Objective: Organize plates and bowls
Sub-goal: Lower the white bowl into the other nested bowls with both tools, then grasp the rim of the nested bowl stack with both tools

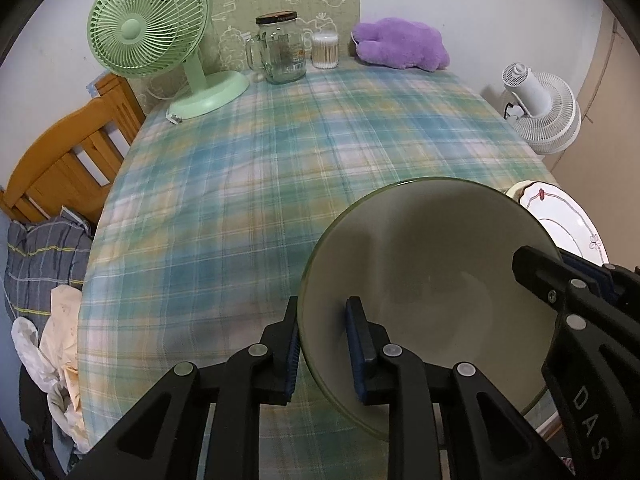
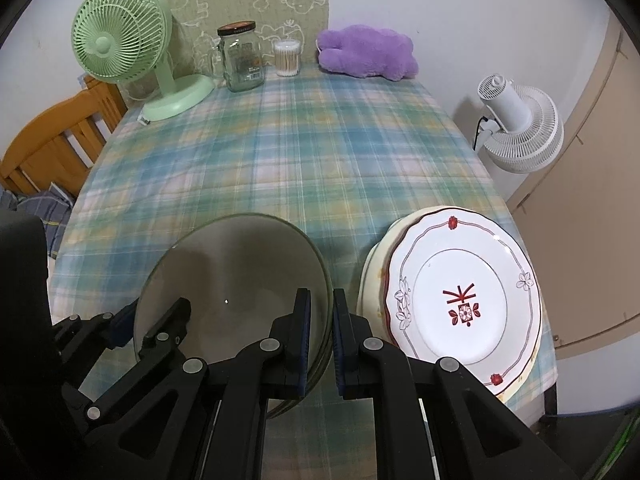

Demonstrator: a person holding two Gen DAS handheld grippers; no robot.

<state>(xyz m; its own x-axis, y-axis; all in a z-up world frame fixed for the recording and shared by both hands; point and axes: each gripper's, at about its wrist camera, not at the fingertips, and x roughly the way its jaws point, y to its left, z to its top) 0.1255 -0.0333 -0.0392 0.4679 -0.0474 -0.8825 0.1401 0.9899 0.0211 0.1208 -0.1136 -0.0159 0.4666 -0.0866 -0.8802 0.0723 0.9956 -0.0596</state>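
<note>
**Q:** Black plastic fingers fill the bottom of both views. What are they doing?

**A:** The left hand-held gripper (image 1: 322,350) pinches the near-left rim of a wide, grey-green ceramic bowl (image 1: 432,256), one blue pad outside the wall and one inside. The right hand-held gripper (image 2: 320,340) pinches the opposite side of the same rim in the same way. Both sets of jaws are nearly pressed together, with only the bowl wall between the pads.

**Q:** Where is the bowl?

**A:** At the near edge of the desk, over a blue, green and yellow plaid cloth (image 1: 248,184). Whether its base rests on the cloth or hangs just above it, I cannot tell. Just beside it on the right sits a stack of white scalloped plates with red flower trim (image 2: 464,292).

**Q:** What lies beyond?

**A:** Open cloth, then along the far wall a mint-green desk fan (image 1: 148,28), a lidded glass jar (image 1: 280,52), a tub of cotton swabs (image 1: 325,50) and a purple plush toy (image 1: 400,44).

**Q:** Which step is this?

**A:** Probably setting the bowl down beside the plates. Next, both grips should let go evenly, once the base sits flat and clear of the plate rims.
</note>
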